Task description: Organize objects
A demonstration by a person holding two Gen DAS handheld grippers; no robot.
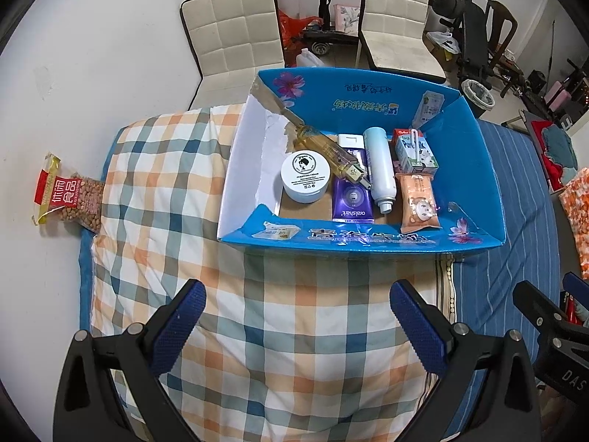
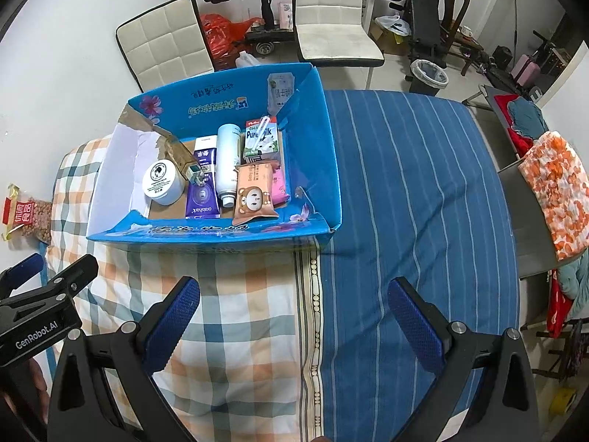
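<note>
Peanut bag [image 1: 70, 199]: left edge, outside blue box [image 1: 478, 169].
Left tool [image 1: 296, 326]: wide open, empty.
Right tool [image 2: 292, 322]: wide open, empty.
Advice: pinch the bag's middle, lift level.

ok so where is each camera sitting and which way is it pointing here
Left wrist view: sits on the left gripper, open, above the checked quilt, facing forward and down at the blue box; the right gripper's tip shows at the right edge.
Right wrist view: sits on the right gripper, open, over the seam between quilt and striped blue sheet, facing the same way; the left gripper's tip shows at the left edge.
Shared: the box, its white jar, the peanut bag and the white chairs.
</note>
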